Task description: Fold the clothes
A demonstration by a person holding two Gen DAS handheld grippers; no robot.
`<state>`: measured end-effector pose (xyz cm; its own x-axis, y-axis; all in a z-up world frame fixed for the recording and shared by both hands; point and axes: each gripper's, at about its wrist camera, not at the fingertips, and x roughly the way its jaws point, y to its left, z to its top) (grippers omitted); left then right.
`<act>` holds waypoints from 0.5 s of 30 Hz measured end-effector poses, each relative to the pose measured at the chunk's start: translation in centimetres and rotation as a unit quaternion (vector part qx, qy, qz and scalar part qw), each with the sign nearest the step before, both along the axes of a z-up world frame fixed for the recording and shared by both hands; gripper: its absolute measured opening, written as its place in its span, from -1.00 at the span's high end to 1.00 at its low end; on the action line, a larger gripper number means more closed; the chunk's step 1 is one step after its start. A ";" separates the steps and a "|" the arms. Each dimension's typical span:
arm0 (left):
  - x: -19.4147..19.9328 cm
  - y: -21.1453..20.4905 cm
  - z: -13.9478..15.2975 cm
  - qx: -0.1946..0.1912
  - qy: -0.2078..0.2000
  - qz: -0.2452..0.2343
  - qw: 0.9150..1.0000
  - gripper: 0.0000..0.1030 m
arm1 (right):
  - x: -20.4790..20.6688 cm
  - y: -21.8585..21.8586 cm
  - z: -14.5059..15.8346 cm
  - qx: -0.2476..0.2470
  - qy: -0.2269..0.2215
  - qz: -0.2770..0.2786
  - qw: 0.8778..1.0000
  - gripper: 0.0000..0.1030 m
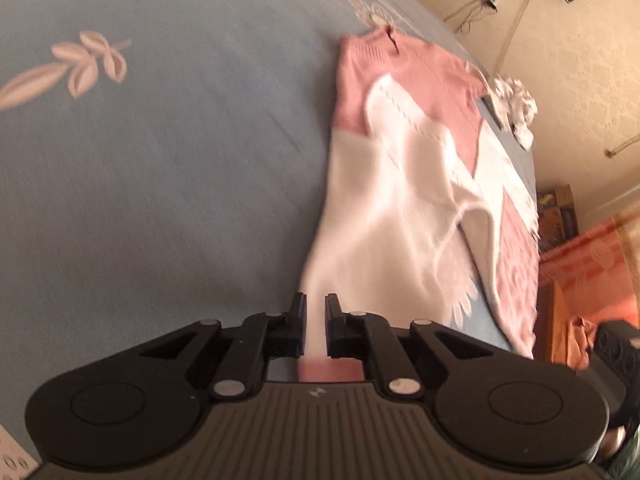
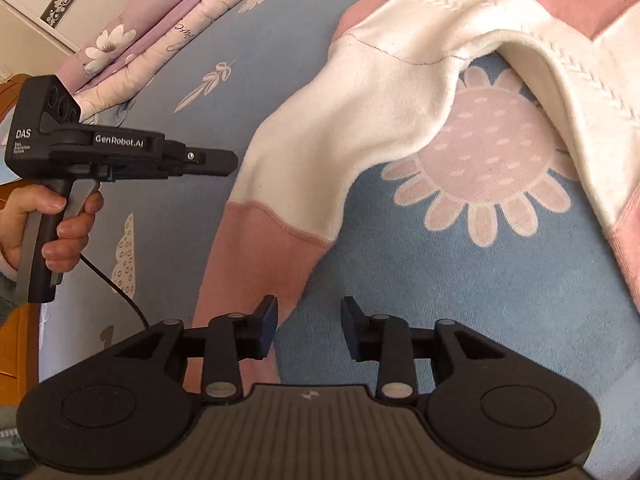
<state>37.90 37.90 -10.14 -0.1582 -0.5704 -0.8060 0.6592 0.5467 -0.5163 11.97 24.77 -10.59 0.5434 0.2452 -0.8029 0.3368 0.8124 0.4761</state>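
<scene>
The sweater (image 1: 400, 184), pink and white, lies spread on the blue flowered bedsheet (image 1: 160, 160), and I read its long axis as running straight away from my left gripper (image 1: 316, 316): collar at the far end, hem at the near end. In the left wrist view the left gripper's jaws stand nearly together with white and pink cloth showing in the narrow gap, so I judge them clamped on the near hem edge, though the blur keeps me from being sure how much cloth they hold. From the right wrist view, one sleeve (image 2: 320, 152) trails down from the body toward my right gripper (image 2: 308, 320), its pink cuff (image 2: 256, 264) nearest the fingers and lying just to the left of the gap. The right jaws stand partly apart with bare sheet between them; the left pad (image 2: 267, 320) sits over the cuff's edge, and nothing is gripped there. So I take the right hand as the nearer one for the sleeve, with the cuff a little left of and ahead of its fingers, while the left hand (image 2: 60, 220) works beside the sleeve on the other side. Count: one sweater, one loose sleeve visible on my side, two grippers, one folded quilt (image 2: 160, 28) at the bed's far edge.
</scene>
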 end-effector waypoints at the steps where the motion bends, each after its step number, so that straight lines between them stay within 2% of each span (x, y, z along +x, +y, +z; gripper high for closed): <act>1: -0.6 -0.1 -0.3 0.009 0.000 -0.007 1.000 0.85 | -0.2 -0.1 -0.1 0.002 0.003 0.005 1.000 0.22; 4: -1.8 0.0 -0.7 0.027 0.003 -0.014 1.000 0.85 | -0.5 -0.4 -0.2 -0.015 0.003 0.022 1.000 0.17; 7: -2.3 -0.1 -0.2 0.051 -0.002 0.008 0.999 0.85 | -0.7 -0.7 -0.2 -0.020 -0.010 0.054 0.998 0.06; 9: -3.2 -0.5 0.9 0.079 -0.027 0.020 0.996 0.85 | -0.8 -1.1 0.0 -0.011 -0.023 0.081 0.996 0.06; 13: -4.9 -1.0 3.3 0.133 -0.077 0.064 0.986 0.83 | -1.7 -2.4 1.6 -0.013 -0.059 0.139 0.989 0.04; 15: -5.6 -1.2 4.4 0.160 -0.098 0.090 0.978 0.83 | -2.6 -3.3 2.7 -0.008 -0.068 0.142 0.987 0.02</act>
